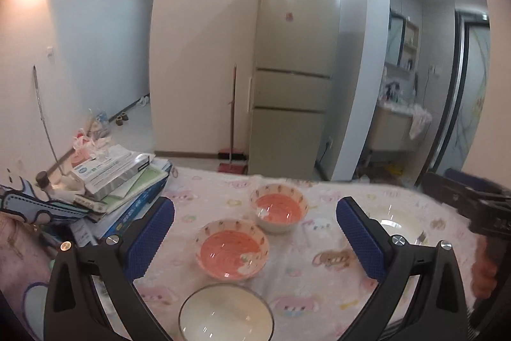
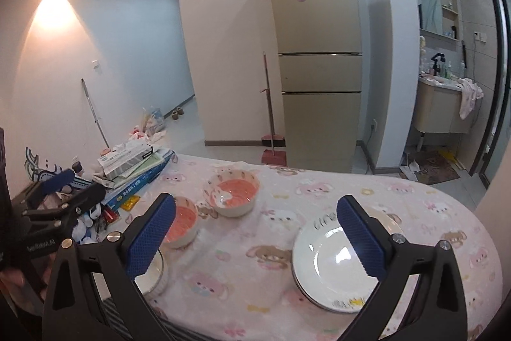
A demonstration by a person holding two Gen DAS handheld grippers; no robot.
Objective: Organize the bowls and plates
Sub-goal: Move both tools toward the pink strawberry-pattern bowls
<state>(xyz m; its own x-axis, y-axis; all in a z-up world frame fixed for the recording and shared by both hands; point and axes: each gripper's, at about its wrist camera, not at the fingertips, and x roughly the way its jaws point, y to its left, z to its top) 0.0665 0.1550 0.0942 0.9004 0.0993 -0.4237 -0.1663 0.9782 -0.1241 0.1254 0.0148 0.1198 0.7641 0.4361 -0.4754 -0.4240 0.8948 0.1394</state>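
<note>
Two pink-lined bowls sit on the pink cartoon tablecloth: a near one (image 1: 231,249) (image 2: 182,221) and a far one (image 1: 278,207) (image 2: 232,188). A white bowl (image 1: 226,313) (image 2: 151,272) sits nearest the front edge. Stacked white plates (image 2: 332,261) (image 1: 394,221) lie to the right. My left gripper (image 1: 255,237) is open and empty above the near pink bowl. My right gripper (image 2: 255,238) is open and empty above the cloth between the bowls and the plates; the plates sit under its right finger.
A pile of books and boxes (image 1: 121,181) (image 2: 134,168) sits at the table's left end. A fridge (image 2: 314,53) and a broom with dustpan (image 2: 271,130) stand beyond the table's far edge. The other gripper shows at each view's side (image 1: 479,206) (image 2: 57,200).
</note>
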